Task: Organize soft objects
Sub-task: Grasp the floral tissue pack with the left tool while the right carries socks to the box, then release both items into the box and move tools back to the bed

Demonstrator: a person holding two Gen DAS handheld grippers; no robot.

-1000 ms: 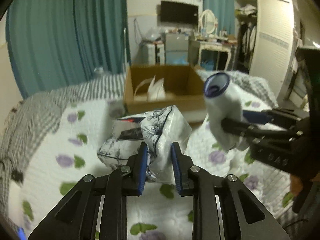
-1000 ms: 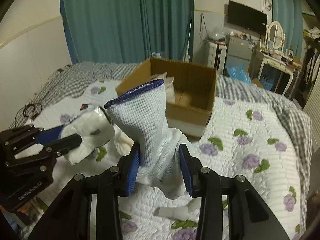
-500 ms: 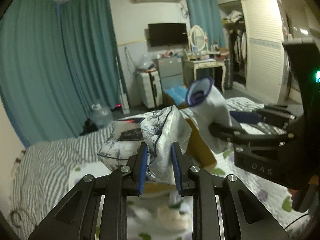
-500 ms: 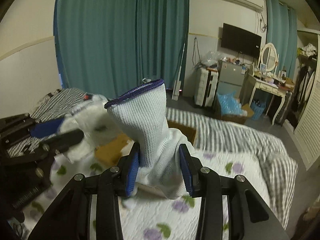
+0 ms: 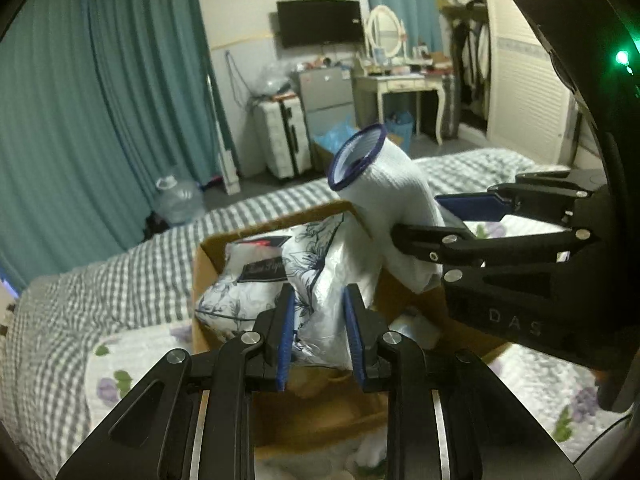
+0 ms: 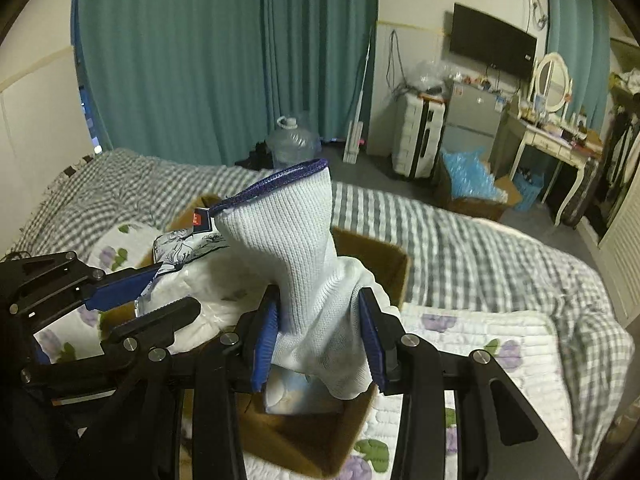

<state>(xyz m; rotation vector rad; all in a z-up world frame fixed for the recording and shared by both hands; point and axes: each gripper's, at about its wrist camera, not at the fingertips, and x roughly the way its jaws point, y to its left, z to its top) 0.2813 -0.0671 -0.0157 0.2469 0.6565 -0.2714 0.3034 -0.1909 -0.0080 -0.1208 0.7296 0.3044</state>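
Both grippers hang over the open cardboard box (image 5: 208, 264) that sits on the bed (image 6: 500, 240), and each has something soft pinched in it.

The left gripper (image 5: 319, 332) is clamped on a plastic-wrapped floral packet (image 5: 256, 280), white with dark blue flower prints and a dark label. Its blue pads bite into the crinkled wrap at the near end, and the rest of the packet bulges forward and to the left of the fingers, above the box's opening.

The right gripper (image 6: 322, 344) is closed on a white knit sock (image 6: 296, 248) with a purple-blue cuff. The fingers squeeze the lower part of the sock, the cuff stands up and ahead of them with its mouth gaping, and a loose fold droops below the pads towards the inside of the box.

Seen from the left gripper, the right one reaches in from the right side, its sock just beside and touching the top of the packet. From the right gripper, the left one comes in low on the left with the packet directly beside the sock.

Under the right gripper's pads, down inside the box, lies a pale blue and white bundle (image 6: 288, 394); I can't tell what it is.

Beyond the box the checked blanket (image 5: 100, 280) covers the bed, with teal curtains (image 6: 200, 60) behind
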